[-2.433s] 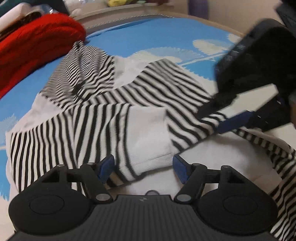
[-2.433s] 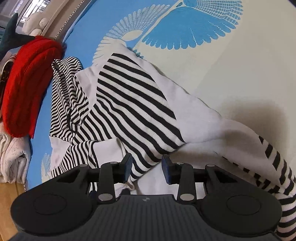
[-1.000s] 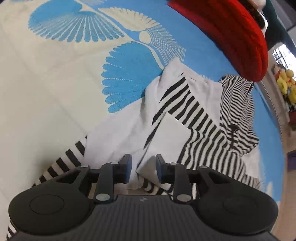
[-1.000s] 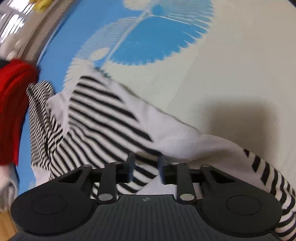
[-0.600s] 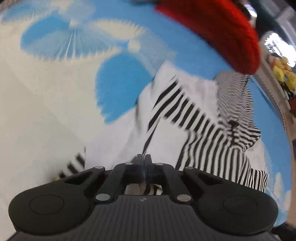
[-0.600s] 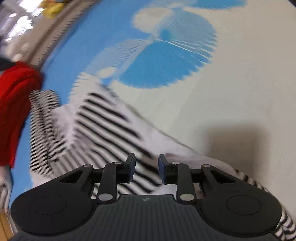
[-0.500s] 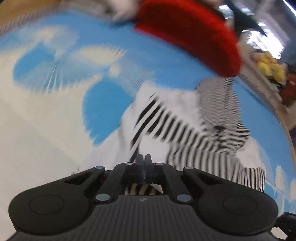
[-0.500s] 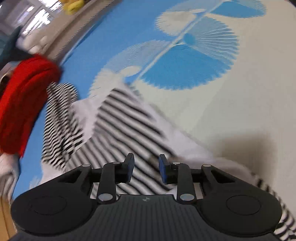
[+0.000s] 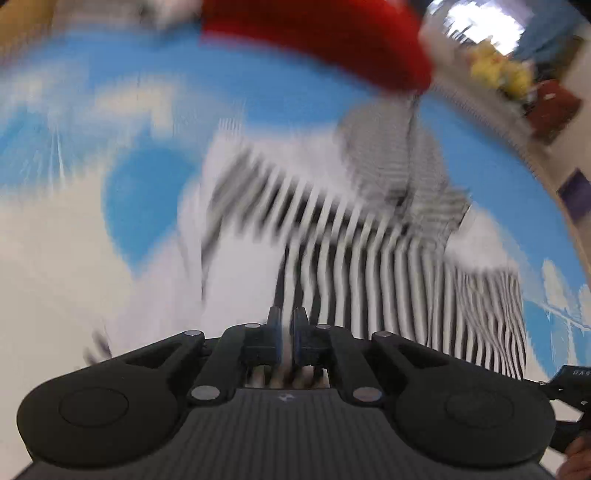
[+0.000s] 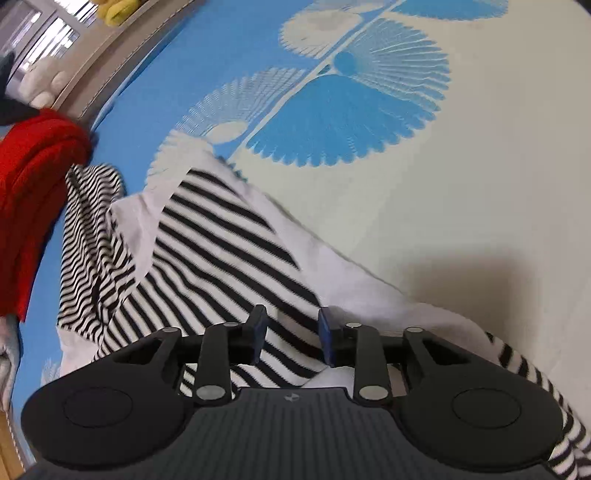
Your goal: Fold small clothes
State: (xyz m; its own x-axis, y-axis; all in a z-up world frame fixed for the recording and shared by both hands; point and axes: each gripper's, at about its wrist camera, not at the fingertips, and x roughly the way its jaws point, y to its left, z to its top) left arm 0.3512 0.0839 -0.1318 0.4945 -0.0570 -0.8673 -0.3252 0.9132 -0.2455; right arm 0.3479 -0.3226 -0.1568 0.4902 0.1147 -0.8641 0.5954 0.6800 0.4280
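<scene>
A black-and-white striped small garment [image 10: 207, 251] lies rumpled on a blue-and-cream patterned bed cover [image 10: 461, 177]. In the blurred left wrist view the garment [image 9: 369, 243] spreads ahead, and my left gripper [image 9: 287, 334] is shut on a fold of its white and striped cloth. My right gripper [image 10: 291, 334] is partly open, its blue pads either side of striped cloth at the garment's near edge, not clamped. A striped sleeve [image 10: 524, 373] trails off to the right below it.
A red knitted garment [image 10: 33, 192] lies at the left by the striped hood, and shows at the top of the left wrist view [image 9: 317, 33]. Pale folded cloth [image 10: 5, 354] sits at the far left edge. The bed's edge [image 10: 110, 62] curves along the back.
My left gripper closed on the garment's cloth and has swung upward with it, blurring the view. My right gripper stayed partly open and shifted slightly over the striped cloth.
</scene>
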